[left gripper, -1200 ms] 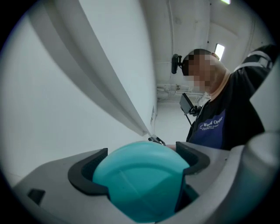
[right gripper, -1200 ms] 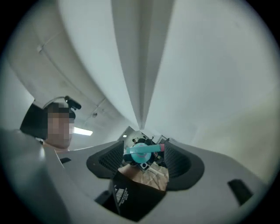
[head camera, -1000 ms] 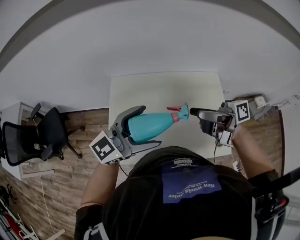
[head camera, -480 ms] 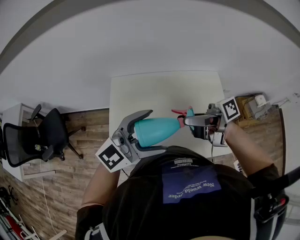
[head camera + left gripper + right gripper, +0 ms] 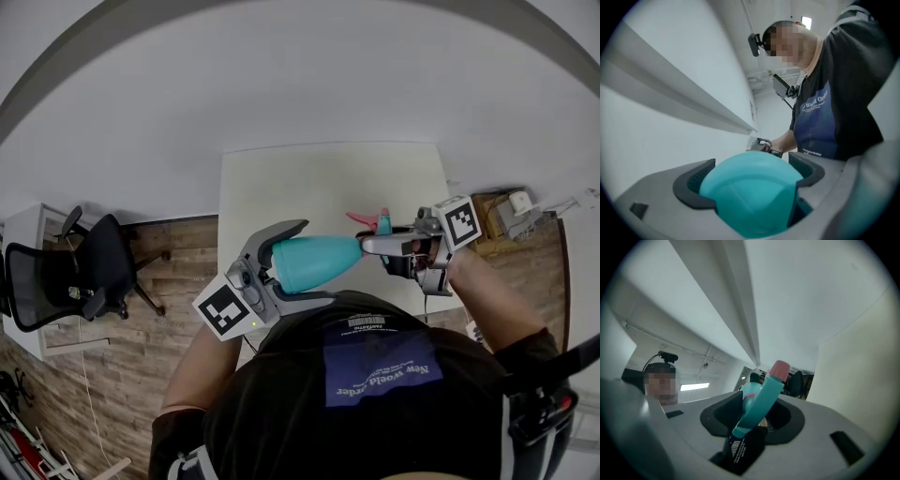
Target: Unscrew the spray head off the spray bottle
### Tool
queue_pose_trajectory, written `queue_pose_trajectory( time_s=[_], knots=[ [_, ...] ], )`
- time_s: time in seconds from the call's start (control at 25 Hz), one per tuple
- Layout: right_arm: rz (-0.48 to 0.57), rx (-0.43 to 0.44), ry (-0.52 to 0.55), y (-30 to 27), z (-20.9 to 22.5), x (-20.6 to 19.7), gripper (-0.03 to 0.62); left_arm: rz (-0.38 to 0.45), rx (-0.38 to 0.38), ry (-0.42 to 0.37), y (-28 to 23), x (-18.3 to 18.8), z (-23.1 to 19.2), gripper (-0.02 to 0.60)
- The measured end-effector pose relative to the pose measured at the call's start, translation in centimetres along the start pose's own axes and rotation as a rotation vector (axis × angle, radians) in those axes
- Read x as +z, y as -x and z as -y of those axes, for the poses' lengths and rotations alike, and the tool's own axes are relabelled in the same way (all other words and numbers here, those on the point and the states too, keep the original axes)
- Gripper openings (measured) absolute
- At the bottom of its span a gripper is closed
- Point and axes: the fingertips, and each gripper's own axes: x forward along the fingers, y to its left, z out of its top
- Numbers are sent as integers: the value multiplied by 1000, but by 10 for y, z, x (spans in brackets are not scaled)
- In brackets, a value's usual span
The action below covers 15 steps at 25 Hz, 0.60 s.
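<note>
A teal spray bottle (image 5: 323,258) is held level in the air over the near edge of the white table (image 5: 309,183). My left gripper (image 5: 305,262) is shut on its wide body, which fills the left gripper view as the bottle base (image 5: 750,192) between the two dark pads. The teal spray head (image 5: 377,227) with its pink parts points toward the right. My right gripper (image 5: 373,246) has just been closing with the spray head (image 5: 761,401) between its jaws. The pads press on its neck. The pink tip (image 5: 778,369) sticks up past them.
A black office chair (image 5: 84,272) stands on the wooden floor at the left beside a white desk (image 5: 23,234). Small equipment (image 5: 516,204) lies right of the table. The person's torso fills the lower middle of the head view.
My right gripper moved left onto the spray head and its jaws came together around it. The bottle and left gripper shifted slightly and rolled a little.
</note>
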Motion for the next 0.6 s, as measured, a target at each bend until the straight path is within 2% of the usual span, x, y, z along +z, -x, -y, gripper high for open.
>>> queue_pose_trajectory(
  time_s=[0.08, 0.2, 0.44, 0.6],
  knots=[
    [-7, -16, 61, 0, -3, 1, 129, 52, 16, 134, 0, 3, -5, 497],
    [-29, -45, 186, -3, -10, 3, 129, 117, -20, 282, 3, 2, -12, 497],
    [-91, -100, 456, -5, -24, 2, 129, 216, -78, 694, 4, -8, -24, 497],
    [-139, -125, 657, -8, -35, -1, 129, 275, -115, 893, 5, -11, -27, 497]
  ],
)
